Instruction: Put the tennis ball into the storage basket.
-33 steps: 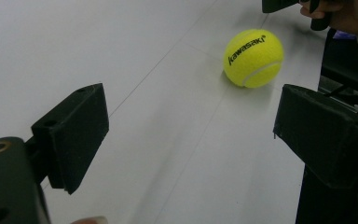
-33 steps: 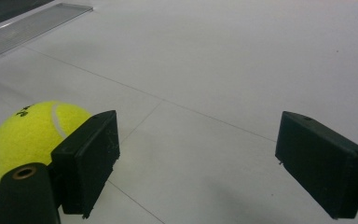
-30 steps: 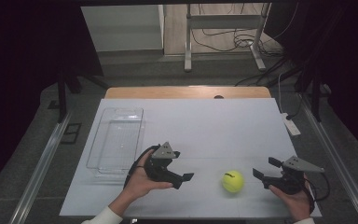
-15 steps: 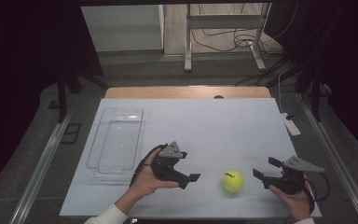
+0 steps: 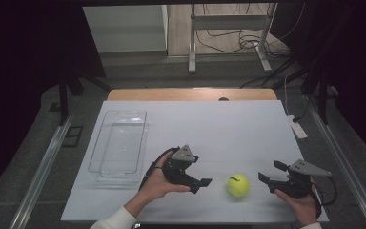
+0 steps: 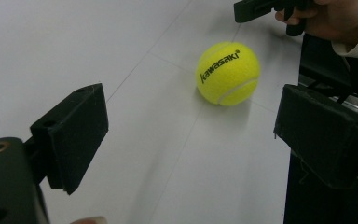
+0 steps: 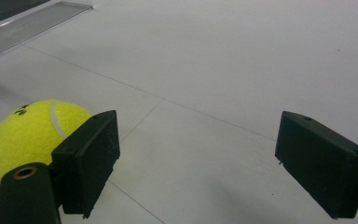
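A yellow tennis ball [image 5: 238, 185] lies on the white table near its front edge, between my two grippers. My left gripper [image 5: 200, 179] stands a short way to the ball's left, open, pointing at it. In the left gripper view the ball [image 6: 227, 72] lies ahead of the open gripper [image 6: 196, 140], beyond the jaws and apart from them. My right gripper [image 5: 268, 172] is open to the right of the ball, with nothing between its fingers. In the right gripper view the ball [image 7: 32, 130] sits left of the gripper [image 7: 205, 158], partly behind the left jaw.
A clear plastic tray [image 5: 119, 143] stands at the left of the table, and its corner [image 7: 28, 23] reaches into the right gripper view. The right hand with its gripper [image 6: 261, 7] appears at the top of the left gripper view. A white power strip [image 5: 297, 128] lies at the table's right edge.
My left gripper has moved to the right, closer to the ball. The ball and the right gripper have stayed where they were.
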The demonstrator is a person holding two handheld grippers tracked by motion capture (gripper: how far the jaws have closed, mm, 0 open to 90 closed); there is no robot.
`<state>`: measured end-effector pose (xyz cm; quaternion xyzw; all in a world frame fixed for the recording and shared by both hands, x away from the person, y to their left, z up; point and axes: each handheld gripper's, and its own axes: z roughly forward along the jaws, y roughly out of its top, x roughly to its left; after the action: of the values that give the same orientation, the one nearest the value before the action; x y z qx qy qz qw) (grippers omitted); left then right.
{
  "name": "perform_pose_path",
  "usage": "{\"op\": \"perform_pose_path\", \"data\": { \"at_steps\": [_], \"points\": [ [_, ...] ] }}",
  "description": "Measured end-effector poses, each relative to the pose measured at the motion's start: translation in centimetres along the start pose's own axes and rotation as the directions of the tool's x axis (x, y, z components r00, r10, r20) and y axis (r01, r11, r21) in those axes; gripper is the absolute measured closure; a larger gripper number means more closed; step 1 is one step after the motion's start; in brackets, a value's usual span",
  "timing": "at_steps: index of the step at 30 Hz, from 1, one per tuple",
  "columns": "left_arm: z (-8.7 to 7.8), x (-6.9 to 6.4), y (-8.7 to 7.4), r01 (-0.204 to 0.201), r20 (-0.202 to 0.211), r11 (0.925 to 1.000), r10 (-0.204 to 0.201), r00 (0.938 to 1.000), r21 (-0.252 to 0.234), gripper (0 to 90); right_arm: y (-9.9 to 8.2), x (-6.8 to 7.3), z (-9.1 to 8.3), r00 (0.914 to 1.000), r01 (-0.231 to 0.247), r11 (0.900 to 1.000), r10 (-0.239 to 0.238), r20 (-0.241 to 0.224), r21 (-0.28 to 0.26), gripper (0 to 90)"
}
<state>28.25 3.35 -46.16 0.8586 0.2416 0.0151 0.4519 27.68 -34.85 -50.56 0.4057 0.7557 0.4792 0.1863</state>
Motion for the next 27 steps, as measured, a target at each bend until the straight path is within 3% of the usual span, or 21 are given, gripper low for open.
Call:
{"op": "perform_pose_path", "data": {
  "at_steps": [27],
  "points": [
    [2.7,-1.3,1.3,-0.037,0.051,0.9989,0.035,0.9981,0.030,9.9,0.0,0.0,-0.1,1.0000,0.002,1.0000,-0.002,0.002,-0.006,14.0]
  ]
}}
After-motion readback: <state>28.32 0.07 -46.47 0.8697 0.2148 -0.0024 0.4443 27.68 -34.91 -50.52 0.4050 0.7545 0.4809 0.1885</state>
